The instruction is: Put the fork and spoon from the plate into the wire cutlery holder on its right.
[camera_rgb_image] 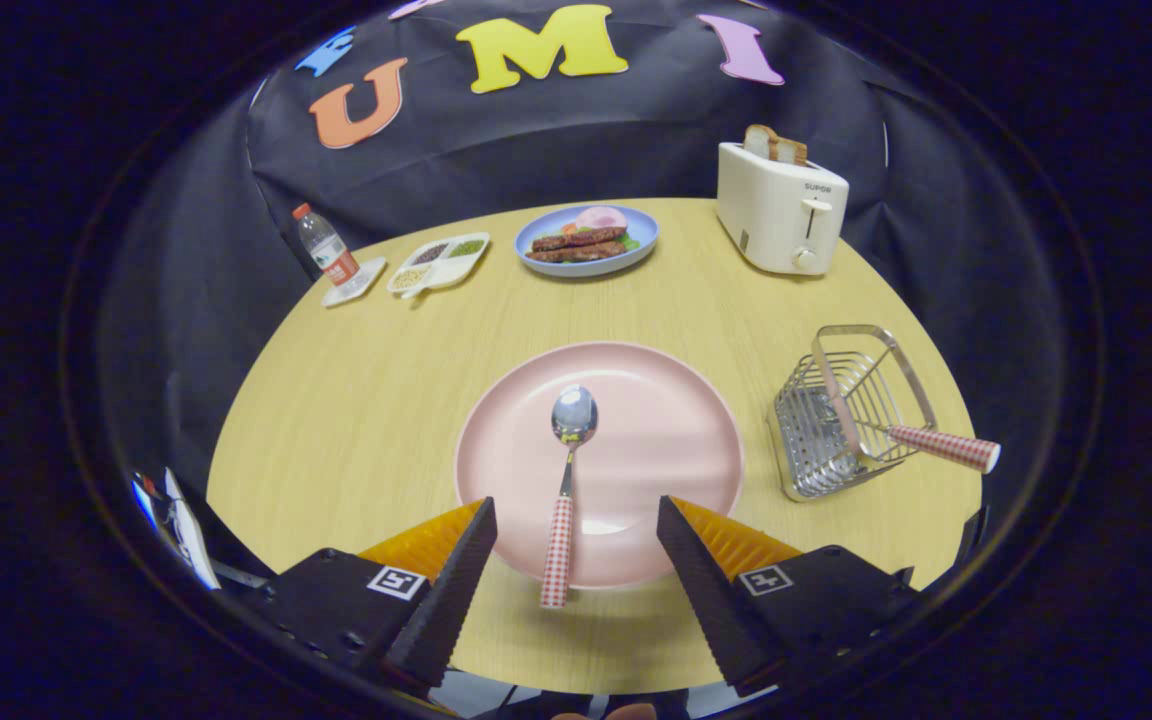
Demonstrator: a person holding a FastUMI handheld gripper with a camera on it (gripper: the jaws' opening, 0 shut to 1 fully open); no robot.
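A pink plate (666,440) lies on the wooden table just ahead of my fingers. On it rests a spoon (566,480) with a shiny bowl and a red-checked handle that points back toward me, its end sticking out over the plate's near rim between my fingers. My gripper (576,520) is open, hovering over the plate's near edge, touching nothing. To the right of the plate stands the wire cutlery holder (841,415). A fork (941,446) leans in it, its checked handle poking out to the right.
Beyond the plate are a blue plate of food (586,240), a white divided dish (441,263), a small bottle (326,245) on a coaster, and a white toaster (781,205) with bread. The table's near edge runs under my fingers.
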